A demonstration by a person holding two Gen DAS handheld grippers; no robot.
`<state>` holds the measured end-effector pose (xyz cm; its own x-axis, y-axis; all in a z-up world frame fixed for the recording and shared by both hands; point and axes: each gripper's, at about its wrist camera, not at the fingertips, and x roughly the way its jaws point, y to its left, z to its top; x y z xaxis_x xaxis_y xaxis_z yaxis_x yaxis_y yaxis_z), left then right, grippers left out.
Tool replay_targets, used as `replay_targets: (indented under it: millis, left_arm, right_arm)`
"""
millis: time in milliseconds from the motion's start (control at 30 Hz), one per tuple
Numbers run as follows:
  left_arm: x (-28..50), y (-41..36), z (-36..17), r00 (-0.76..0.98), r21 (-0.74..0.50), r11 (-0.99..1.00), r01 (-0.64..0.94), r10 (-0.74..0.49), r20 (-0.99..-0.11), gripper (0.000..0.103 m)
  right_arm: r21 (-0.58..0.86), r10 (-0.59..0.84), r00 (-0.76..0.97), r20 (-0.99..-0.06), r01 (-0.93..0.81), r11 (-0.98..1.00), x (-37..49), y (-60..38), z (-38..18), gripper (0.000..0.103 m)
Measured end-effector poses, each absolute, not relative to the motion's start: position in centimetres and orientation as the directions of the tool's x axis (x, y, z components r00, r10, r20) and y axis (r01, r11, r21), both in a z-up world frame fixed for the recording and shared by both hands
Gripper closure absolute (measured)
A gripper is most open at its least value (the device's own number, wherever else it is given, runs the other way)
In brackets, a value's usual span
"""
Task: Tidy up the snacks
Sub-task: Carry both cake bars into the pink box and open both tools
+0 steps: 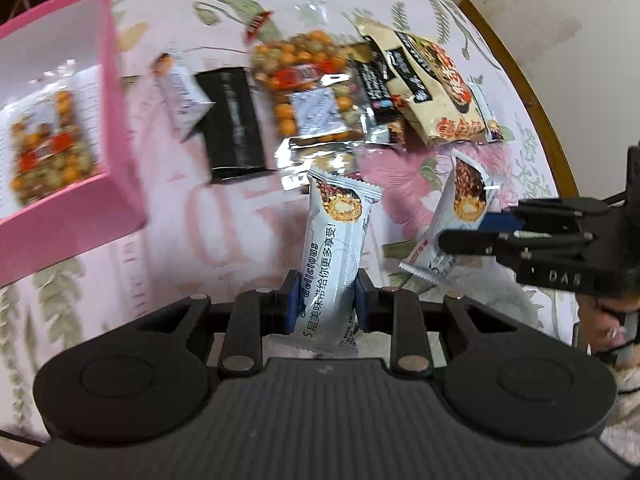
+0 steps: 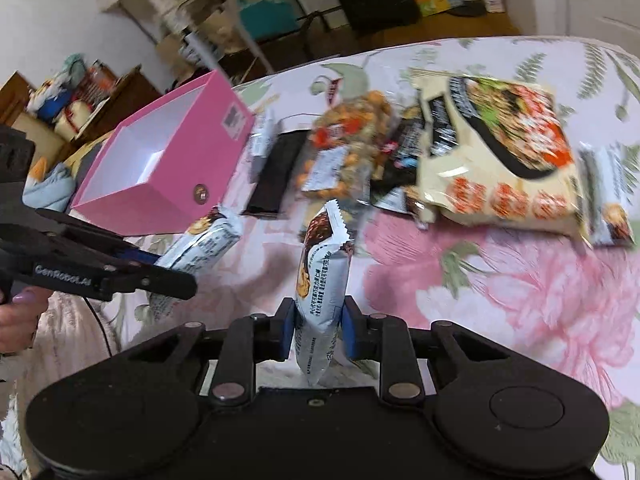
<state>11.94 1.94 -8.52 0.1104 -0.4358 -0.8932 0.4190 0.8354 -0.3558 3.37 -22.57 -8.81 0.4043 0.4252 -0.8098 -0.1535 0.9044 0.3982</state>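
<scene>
Floral tablecloth, pink box with one nut packet inside; left tongs and right tongs each clamped on a wafer bar.

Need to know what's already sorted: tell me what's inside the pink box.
One clear packet of mixed orange and green coated nuts lies on the pink box floor. Its near wall hides that corner in the right-wrist view.

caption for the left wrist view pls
Left tongs shut on a white snack bar, pink box to the left.

Pink box cut off, snack pile blurred
</scene>
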Motion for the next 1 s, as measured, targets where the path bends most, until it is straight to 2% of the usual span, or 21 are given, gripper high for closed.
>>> replay_targets:
  millis: [333,667,1000]
  left_arm:
    - [9.9,6.8,-5.8,0.128,-0.343,0.865,0.367,-0.413,-0.902,0.077]
    - [8.9,13.4,-3.0,0.184,-0.326,0.898,0.294,-0.388,-0.903,0.077]
    - [12.4,19.4,-0.2,0.336,-0.315,0.927,0.204,-0.369,-0.867,0.077]
  right_arm:
    - [0.456,0.527,0.284,-0.801,-0.282,0.844,4.3,-17.5,-6.2,0.075]
    - [0.464,0.570,0.154,-0.807,-0.432,0.774,6.4,-9.2,-3.4,0.075]
    - [0.461,0.602,0.186,-0.777,-0.483,0.744,12.7,-2.9,-1.0,0.075]
